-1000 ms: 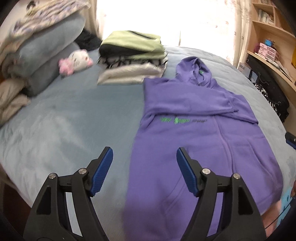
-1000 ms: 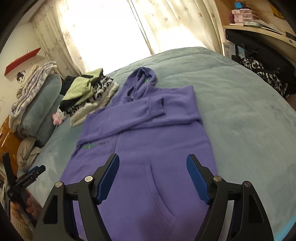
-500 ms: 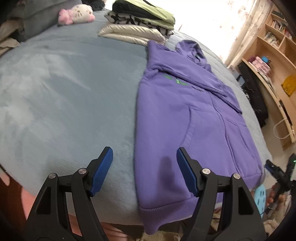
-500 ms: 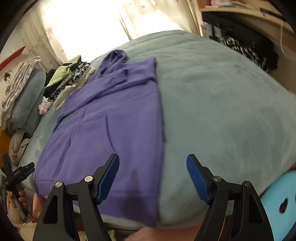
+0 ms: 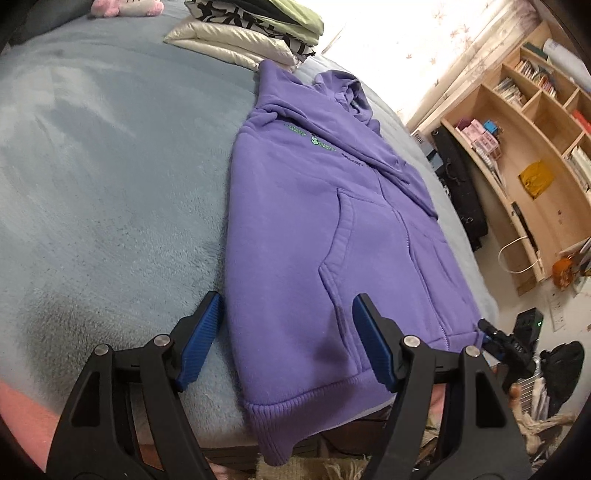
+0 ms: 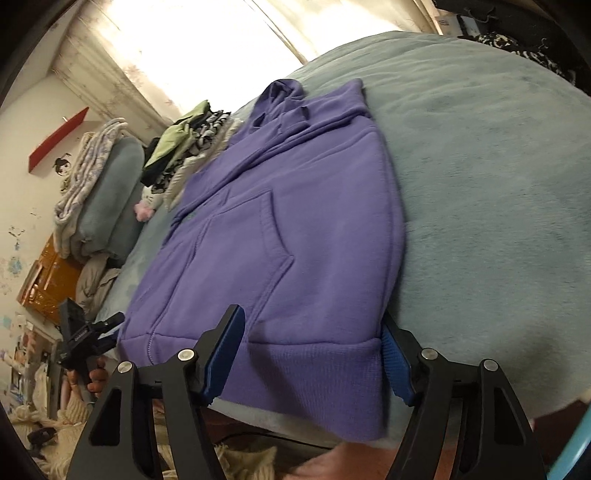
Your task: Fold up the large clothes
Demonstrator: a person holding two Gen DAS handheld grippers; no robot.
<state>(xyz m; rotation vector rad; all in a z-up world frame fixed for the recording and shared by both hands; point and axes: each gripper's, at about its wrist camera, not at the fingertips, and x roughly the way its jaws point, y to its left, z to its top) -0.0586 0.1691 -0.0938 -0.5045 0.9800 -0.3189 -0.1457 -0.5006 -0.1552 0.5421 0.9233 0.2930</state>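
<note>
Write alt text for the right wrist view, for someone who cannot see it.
The right gripper, its blue-padded jaws closing, straddles the ribbed hem corner of a purple hoodie lying flat on a blue-grey bed. A stack of folded clothes sits at the far end by a bright curtained window, and the left gripper shows at the hem's other corner.

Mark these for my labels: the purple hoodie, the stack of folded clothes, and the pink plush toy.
purple hoodie [image 5: 295,229]: left wrist view, chest above pocket.
stack of folded clothes [image 5: 240,37]: left wrist view, cream bottom layer.
pink plush toy [image 5: 125,5]: left wrist view, its body.
</note>
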